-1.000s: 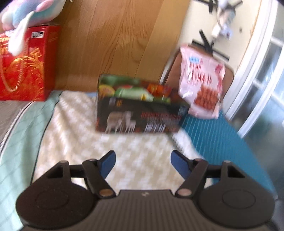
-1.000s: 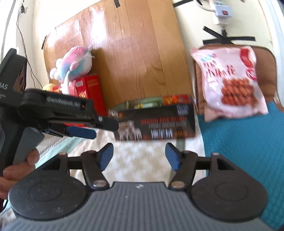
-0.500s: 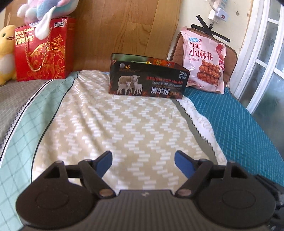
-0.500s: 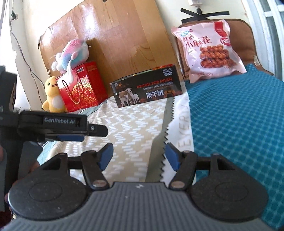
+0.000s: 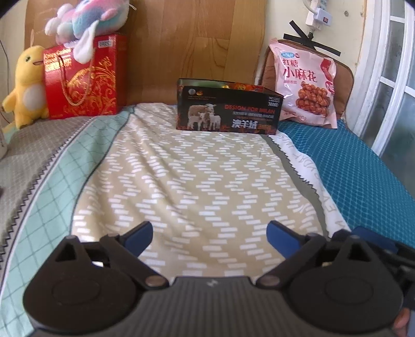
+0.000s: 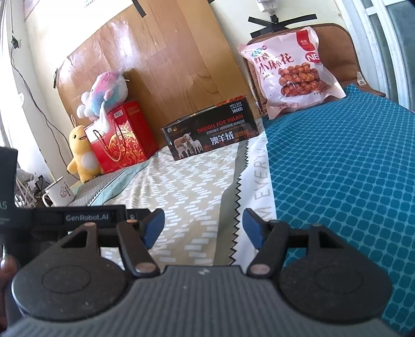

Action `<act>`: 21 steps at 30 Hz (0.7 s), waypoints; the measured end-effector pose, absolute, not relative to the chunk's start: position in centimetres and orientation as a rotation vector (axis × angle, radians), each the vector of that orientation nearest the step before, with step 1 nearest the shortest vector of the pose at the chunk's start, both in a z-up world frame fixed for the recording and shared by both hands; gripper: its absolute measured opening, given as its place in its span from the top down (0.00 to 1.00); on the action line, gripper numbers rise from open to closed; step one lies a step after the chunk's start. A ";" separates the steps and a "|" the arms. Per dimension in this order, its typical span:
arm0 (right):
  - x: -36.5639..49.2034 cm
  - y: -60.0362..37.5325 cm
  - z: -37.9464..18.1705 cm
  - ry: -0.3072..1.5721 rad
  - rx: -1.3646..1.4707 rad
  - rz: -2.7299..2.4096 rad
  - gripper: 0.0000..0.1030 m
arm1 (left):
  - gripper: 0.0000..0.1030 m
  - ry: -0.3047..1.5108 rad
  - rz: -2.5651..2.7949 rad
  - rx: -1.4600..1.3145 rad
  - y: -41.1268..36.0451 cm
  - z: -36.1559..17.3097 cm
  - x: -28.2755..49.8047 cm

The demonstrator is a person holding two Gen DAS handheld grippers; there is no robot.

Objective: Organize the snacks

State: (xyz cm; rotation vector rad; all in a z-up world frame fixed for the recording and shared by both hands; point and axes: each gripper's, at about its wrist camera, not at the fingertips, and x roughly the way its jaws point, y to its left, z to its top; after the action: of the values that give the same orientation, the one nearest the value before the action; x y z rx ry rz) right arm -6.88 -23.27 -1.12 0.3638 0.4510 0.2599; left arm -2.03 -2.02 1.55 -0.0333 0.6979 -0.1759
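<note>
A black open-topped box with sheep printed on it [image 5: 228, 109] [image 6: 211, 132] stands at the far end of the bed, with snack packets just showing over its rim. A large pink snack bag [image 5: 307, 84] [image 6: 290, 70] leans upright against a brown cushion to the right of the box. My left gripper [image 5: 210, 234] is open and empty, low over the beige bedspread, far from the box. My right gripper [image 6: 203, 224] is open and empty beside it, over the seam between beige and blue covers.
A red gift bag [image 5: 83, 80] with a pastel plush toy [image 5: 88, 19] on top and a yellow duck plush [image 5: 24, 85] stand at the back left. A wooden headboard [image 5: 181, 39] backs the bed. A white mug [image 6: 58, 193] is at far left. A window frame [image 5: 376, 77] is on the right.
Both grippers have pulled back from the box and snack bag, which now look smaller and farther away. The left gripper's jaws stand a little wider. Nothing was taken hold of.
</note>
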 end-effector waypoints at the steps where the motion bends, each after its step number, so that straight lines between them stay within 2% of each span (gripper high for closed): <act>1: -6.8 -23.3 -1.2 0.452 0.367 0.260 0.32 | 0.02 0.693 -0.166 -0.028 -2.0 1.6 -2.2; 21: -5.4 -23.2 -1.3 0.451 0.387 0.255 0.28 | 0.00 0.636 -0.062 -0.031 -0.2 1.3 -1.7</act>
State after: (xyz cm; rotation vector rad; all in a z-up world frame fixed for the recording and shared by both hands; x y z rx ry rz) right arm -5.40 -23.19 -1.30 0.3872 0.4510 0.2548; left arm -1.70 -0.18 1.31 -0.0308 0.6358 -0.0616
